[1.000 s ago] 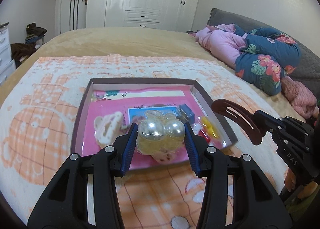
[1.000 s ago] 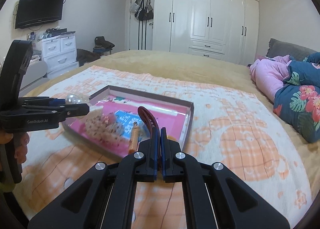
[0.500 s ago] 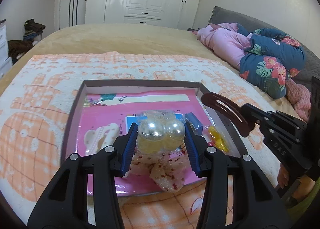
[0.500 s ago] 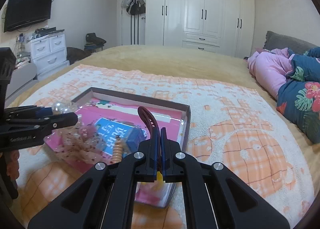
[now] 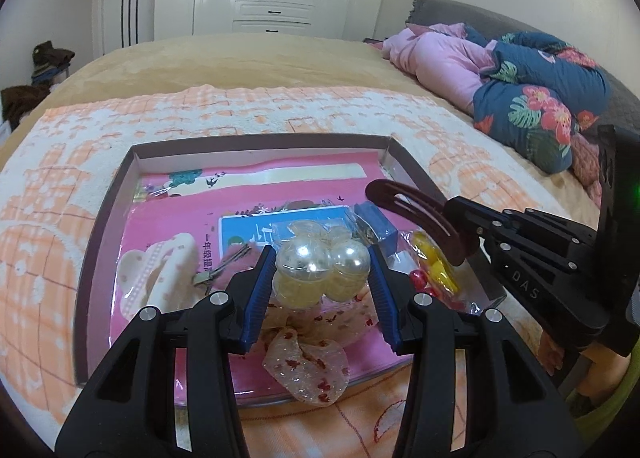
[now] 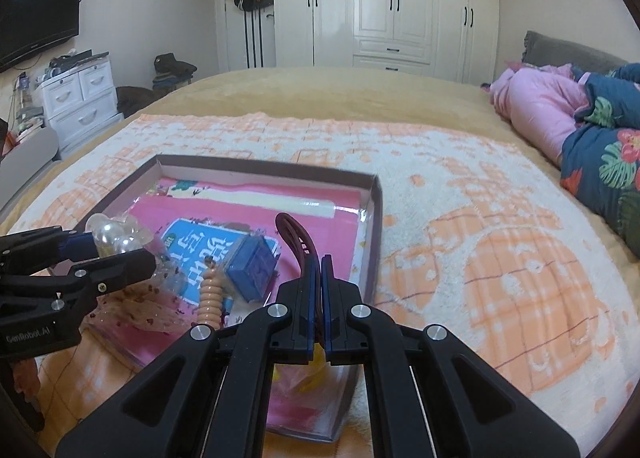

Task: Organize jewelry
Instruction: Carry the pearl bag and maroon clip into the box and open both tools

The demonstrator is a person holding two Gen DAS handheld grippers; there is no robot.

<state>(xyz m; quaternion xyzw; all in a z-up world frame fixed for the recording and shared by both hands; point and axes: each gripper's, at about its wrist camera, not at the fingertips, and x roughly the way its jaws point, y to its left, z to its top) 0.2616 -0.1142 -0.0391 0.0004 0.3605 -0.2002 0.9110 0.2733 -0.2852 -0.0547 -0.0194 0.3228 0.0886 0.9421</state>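
A shallow brown-rimmed box with a pink lining lies on the bed; it also shows in the right wrist view. My left gripper is shut on a pearl-bead hair tie with a sheer spotted bow, held over the box's near part. My right gripper is shut on a dark red hair clip, held over the box's right side; the clip shows in the left wrist view. In the box lie a cream claw clip, a blue block and yellow pieces.
The box rests on an orange-and-white blanket. Pink and floral bedding is piled at the right. White wardrobes stand behind the bed, a drawer unit at the left. A peach spiral tie lies in the box.
Both grippers have moved forward over the box, each keeping its hold. The pearl hair tie and the red clip now hang above the box's contents.
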